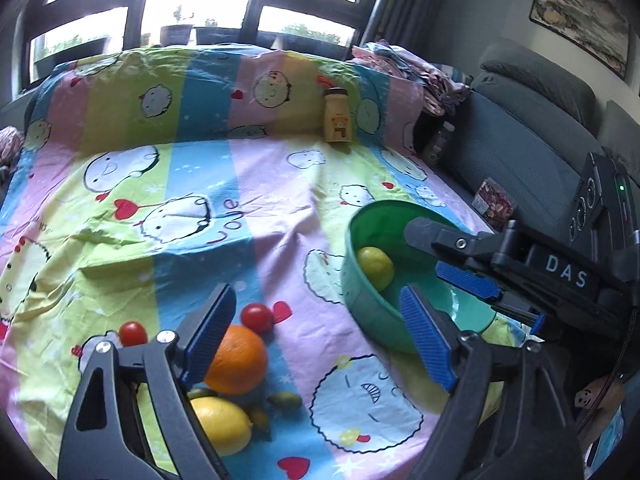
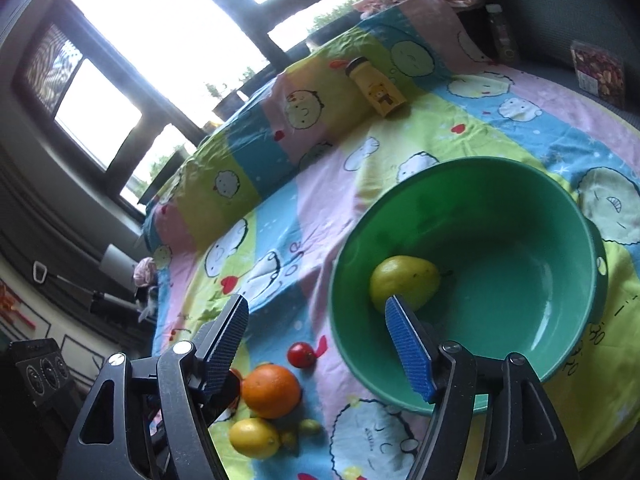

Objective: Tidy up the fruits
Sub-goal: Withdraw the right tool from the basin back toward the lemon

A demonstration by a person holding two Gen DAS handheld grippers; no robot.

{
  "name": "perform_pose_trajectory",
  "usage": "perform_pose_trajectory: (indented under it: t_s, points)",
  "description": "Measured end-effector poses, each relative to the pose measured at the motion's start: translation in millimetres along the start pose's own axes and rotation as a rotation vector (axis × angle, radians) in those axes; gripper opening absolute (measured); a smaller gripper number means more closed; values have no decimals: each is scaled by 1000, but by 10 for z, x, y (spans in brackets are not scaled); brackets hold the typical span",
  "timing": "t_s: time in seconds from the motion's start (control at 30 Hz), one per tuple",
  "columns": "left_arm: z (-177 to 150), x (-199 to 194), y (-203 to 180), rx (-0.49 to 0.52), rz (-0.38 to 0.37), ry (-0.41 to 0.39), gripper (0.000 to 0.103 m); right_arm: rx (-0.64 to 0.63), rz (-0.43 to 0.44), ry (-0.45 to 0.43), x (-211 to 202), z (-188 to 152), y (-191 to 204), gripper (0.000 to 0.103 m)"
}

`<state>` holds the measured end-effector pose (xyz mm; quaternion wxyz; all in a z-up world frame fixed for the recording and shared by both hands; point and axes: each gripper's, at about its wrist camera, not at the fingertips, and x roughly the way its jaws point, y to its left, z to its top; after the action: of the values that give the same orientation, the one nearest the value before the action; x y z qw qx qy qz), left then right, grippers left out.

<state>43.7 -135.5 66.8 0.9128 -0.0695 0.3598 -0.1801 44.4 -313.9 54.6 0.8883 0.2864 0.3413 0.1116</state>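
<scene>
1. Fruit sits in two places on a bright cartoon bedsheet (image 1: 256, 208).
2. One yellow-green pear (image 2: 404, 283) lies inside the green bowl (image 2: 560, 208).
3. An orange (image 1: 237, 364), a lemon (image 1: 222, 426), two cherry tomatoes (image 1: 257, 317) and some small green fruits (image 1: 285, 400) lie together on the sheet, left of the bowl.
4. The left gripper (image 1: 324, 336) is wide open and holds nothing. It hangs over the sheet between the orange and the bowl.
5. The right gripper (image 2: 320, 340) is wide open too, with nothing in it. One blue pad is over the bowl's near edge.
6. A yellow bottle (image 1: 338, 120) with a bear on it stands far back.
</scene>
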Motion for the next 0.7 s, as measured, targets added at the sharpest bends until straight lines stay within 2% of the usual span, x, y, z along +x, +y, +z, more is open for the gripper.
perform_pose_trajectory:
  t_s: [0.07,0.3,0.4,0.6,0.7]
  points:
    - [-74,-86,161,-53,18,-5,90,-29,16,16,39,-51,119,81]
    - [-375,-288,737,-256,143,2,90,-122,46,83,182,-228,456,85]
    - [-469,-360,913,-321,171,-10,90,-136,54,133,268,-330,548,85]
    - [-560,-462,1072,-339,194,13,90,-206,30,225,464,-540,751,85]
    - [-615,-468,1102,-332,204,34,90,-221,10,243,519,-607,805,85]
